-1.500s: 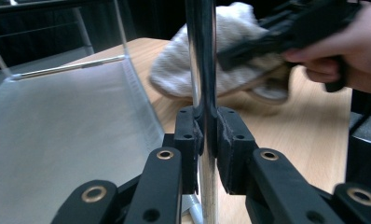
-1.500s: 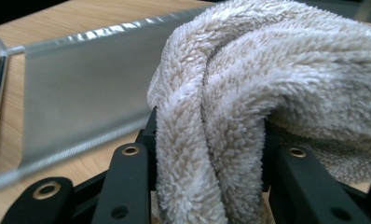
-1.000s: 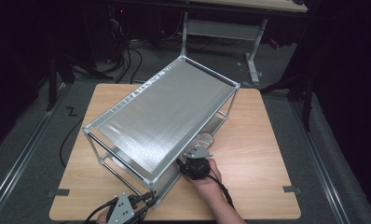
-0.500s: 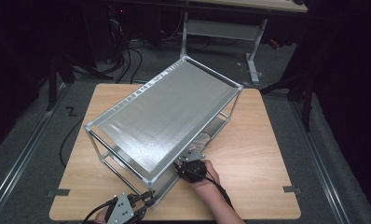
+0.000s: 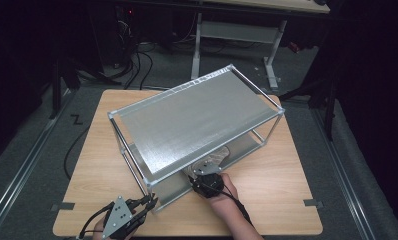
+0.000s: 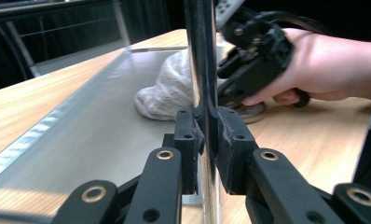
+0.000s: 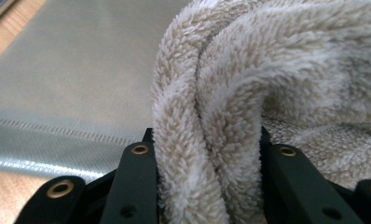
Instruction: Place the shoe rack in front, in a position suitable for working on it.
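- The cloth [image 7: 249,93], a beige fluffy towel, lies bunched on the lower shelf [image 6: 95,135] of the metal rack [image 5: 187,125], near that shelf's front edge; in the high view it peeks out at about 5 o'clock from the rack's middle, under the top shelf [image 5: 197,117].
- The right gripper [image 5: 207,175] has its jaws closed on a thick fold of the cloth, the pile bulging between the two black jaws. Judging by the hold, the work in hand is wiping the lower shelf, and a pinched fold gives a firm pad to push.
- The left gripper [image 6: 207,140] has its jaws clamped on the rack's upright corner post [image 6: 201,70], at about 7 o'clock on the table [image 5: 287,200]. That grip most likely steadies the light frame so it does not slide while the cloth is pushed.
- The right hand [image 6: 333,65] reaches in from the rack's open front side, low, to clear the top shelf.
- Hidden: the top shelf covers most of the cloth and the lower shelf from above, so how much is wiped cannot be told. The right gripper view is too close to show the cloth's full extent or where it touches the shelf.
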